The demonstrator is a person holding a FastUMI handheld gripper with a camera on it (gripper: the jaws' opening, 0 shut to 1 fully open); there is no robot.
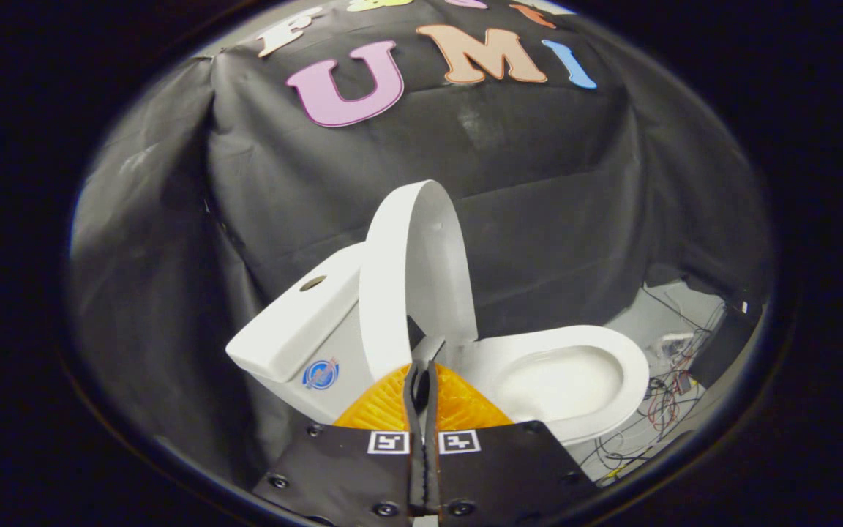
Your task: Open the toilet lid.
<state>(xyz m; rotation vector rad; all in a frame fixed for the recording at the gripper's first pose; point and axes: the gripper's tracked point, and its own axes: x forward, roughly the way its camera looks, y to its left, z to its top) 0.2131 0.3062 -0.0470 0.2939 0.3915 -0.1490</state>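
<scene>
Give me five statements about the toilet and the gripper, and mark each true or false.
1. The toilet lid stands raised. True.
2. The gripper has its fingers spread wide. False: they are closed together, with nothing between them.
3. The bowl lies uncovered beyond the fingers. True.
4. The tank has a hole in its top. True.
5. Cables lie inside the bowl. False: they lie on the floor beside it.
</scene>
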